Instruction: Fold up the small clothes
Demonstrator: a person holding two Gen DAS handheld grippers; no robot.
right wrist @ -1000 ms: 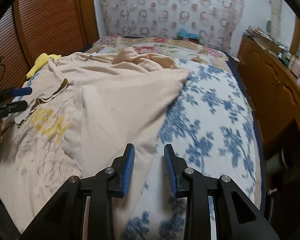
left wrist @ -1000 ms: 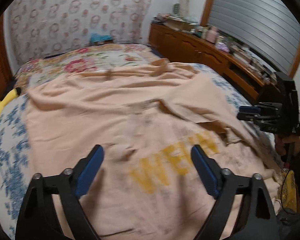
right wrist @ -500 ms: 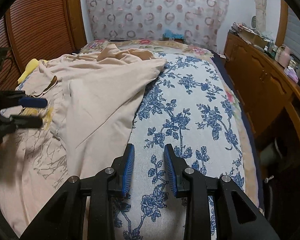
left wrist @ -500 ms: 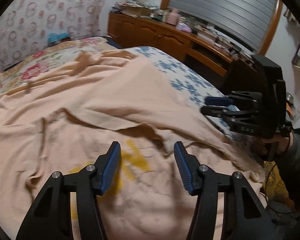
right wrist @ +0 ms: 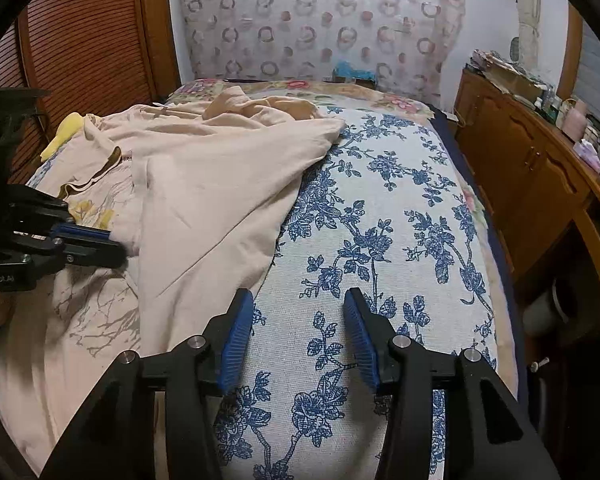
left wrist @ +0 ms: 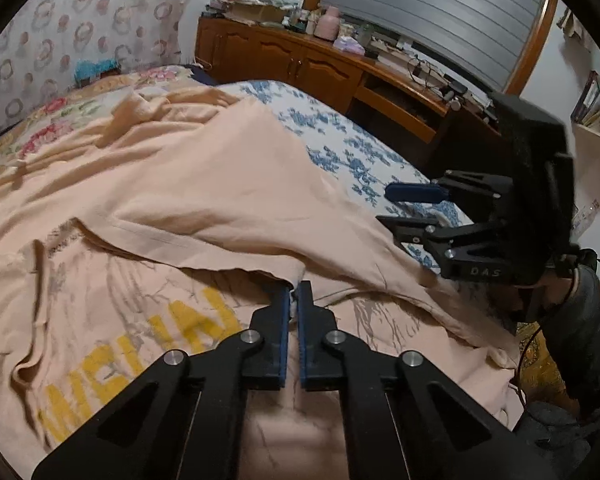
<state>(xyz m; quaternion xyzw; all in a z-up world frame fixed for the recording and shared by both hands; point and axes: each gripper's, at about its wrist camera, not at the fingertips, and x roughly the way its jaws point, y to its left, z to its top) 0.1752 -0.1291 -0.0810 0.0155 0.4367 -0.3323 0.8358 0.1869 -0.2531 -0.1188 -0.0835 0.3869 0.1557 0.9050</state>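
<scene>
Peach T-shirt [left wrist: 204,184] lies spread over the left half of the bed [right wrist: 380,208], printed side up, with yellow letters [left wrist: 148,352] and a grey branch drawing showing on its near part. At the far left in the right wrist view we see a yellow item [right wrist: 66,132] poking out from under the shirt beside the brown slatted wall [right wrist: 80,40]. One side of the shirt is folded over the front, and its hemmed edge [left wrist: 204,256] runs across the print toward our left tongs [left wrist: 294,292]. These tongs are pressed together, pinching that folded edge at its near corner. From there the shirt's outer border slants away to a crumpled heap [right wrist: 260,106] near the floral pillow [right wrist: 300,88].

Right of that border the blue-flowered bedcover [right wrist: 400,240] lies bare and flat, giving us open room as far as the bed's right edge. Our right tongs [right wrist: 300,332] hang over this bare cover, spread apart and holding nothing, just beside the shirt's border but not touching it. Past the bed's right edge a narrow gap separates it from the wooden cabinet [right wrist: 520,168], whose top is crowded with small items.
</scene>
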